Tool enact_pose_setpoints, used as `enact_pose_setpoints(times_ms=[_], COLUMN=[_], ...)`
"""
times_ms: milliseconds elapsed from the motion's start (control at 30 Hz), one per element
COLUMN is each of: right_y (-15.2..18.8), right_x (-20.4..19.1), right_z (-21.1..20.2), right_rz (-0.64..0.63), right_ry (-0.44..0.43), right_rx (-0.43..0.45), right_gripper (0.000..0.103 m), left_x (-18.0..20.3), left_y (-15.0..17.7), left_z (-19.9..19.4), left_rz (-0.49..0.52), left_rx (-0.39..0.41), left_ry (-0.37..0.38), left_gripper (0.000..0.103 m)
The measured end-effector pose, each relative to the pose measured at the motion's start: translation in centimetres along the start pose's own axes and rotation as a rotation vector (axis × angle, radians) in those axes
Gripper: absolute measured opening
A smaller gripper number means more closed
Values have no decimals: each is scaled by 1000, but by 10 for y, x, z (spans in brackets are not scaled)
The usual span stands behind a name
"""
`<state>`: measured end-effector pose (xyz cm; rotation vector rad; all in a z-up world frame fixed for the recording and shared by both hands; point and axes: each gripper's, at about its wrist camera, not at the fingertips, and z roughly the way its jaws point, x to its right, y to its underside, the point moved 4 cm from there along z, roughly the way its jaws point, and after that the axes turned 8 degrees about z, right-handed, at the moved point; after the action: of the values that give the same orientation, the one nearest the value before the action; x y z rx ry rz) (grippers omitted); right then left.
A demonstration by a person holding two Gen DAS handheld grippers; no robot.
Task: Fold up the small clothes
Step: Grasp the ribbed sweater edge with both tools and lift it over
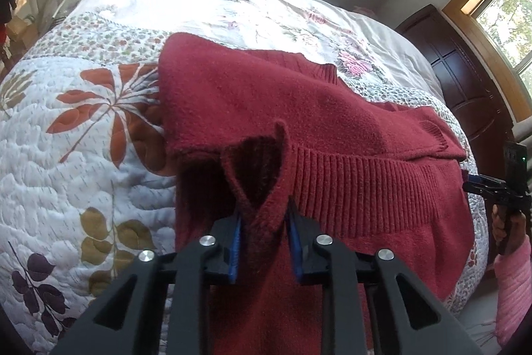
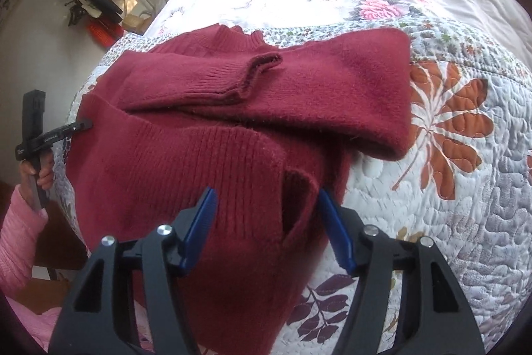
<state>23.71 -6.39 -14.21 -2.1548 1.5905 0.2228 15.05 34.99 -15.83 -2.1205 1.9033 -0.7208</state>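
Sweater (image 1: pixel 266 108) in dark red lies partly folded on a flowered quilt (image 1: pixel 83 155) covering a bed. The left gripper (image 1: pixel 264 218) pinches the ribbed hem near a corner, while the right gripper (image 2: pixel 266 205) stands wide apart over another hem edge.

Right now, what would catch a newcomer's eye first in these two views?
A dark red sweater lies partly folded across the middle of a floral quilt. The left gripper pinches its ribbed hem at the near edge. The right gripper straddles the hem, blue fingers apart.
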Motion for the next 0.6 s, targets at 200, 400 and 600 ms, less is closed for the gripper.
enact_pose_setpoints(times_ms=[200,400,600], right_y=[-1,6,-11], right_x=[-8,-19,-22], right_z=[-6,-36,-80], right_rz=[-45,-73,-43], right_ry=[23,-51,-176], right_rx=[18,86,175], right_gripper=[6,6,6], left_x=[1,15,20], left_y=[0,0,-21], left_z=[-1,-33,-72], left_rz=[-7,20,2], left_rx=[3,81,190], left_ry=[4,26,56], left_gripper=[15,13,13])
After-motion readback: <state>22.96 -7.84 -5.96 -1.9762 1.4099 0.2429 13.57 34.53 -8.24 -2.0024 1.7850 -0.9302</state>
